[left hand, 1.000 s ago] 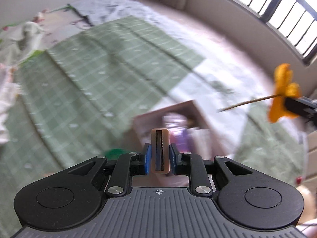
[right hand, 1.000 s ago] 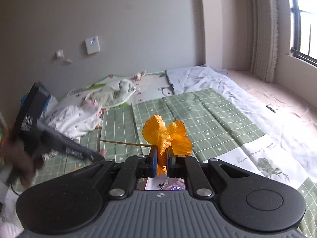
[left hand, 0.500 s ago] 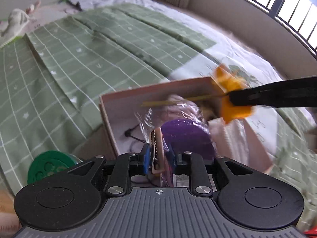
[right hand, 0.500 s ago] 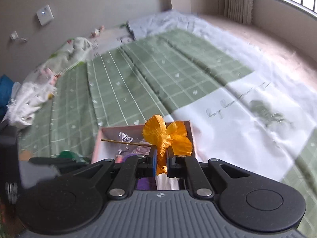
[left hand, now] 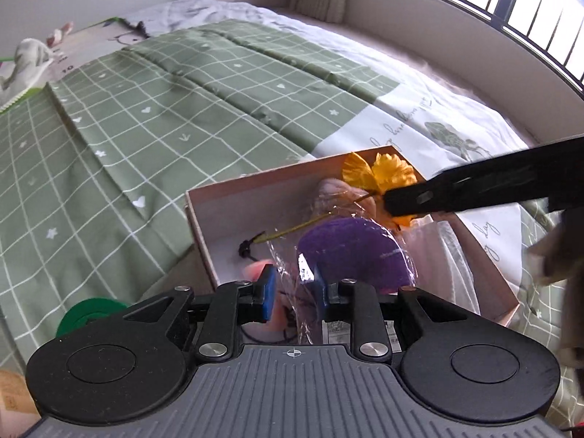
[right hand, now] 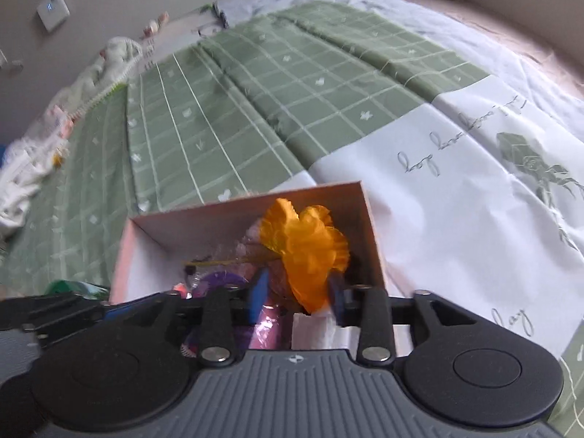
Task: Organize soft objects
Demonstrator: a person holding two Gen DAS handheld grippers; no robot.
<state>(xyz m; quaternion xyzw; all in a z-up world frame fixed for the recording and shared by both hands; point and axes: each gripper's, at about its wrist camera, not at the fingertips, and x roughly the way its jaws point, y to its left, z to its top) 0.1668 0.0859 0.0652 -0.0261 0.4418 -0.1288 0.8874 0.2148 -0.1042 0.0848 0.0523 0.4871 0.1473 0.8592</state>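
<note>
A pink cardboard box (left hand: 233, 197) lies on the bed; it also shows in the right wrist view (right hand: 204, 222). Inside are a purple round item in clear wrap (left hand: 350, 252), white cloth (left hand: 449, 255) and a pinkish item (left hand: 257, 270). My left gripper (left hand: 292, 292) is open over the box's near end, empty. My right gripper (right hand: 295, 299) is open inside the box, its jaws either side of an orange fabric flower (right hand: 303, 248) on a thin stick. The flower (left hand: 379, 175) rests at the box's far corner in the left wrist view.
A green checked sheet (left hand: 164, 109) with a white printed section (right hand: 456, 182) covers the bed. A green round lid (left hand: 91, 314) lies left of the box. Crumpled white clothes (right hand: 22, 168) lie at the far left. A window with bars (left hand: 511, 11) is at right.
Both grippers came down over the box. The left opened and let go of its tan item. The right opened around the orange flower, which now sits in the box.
</note>
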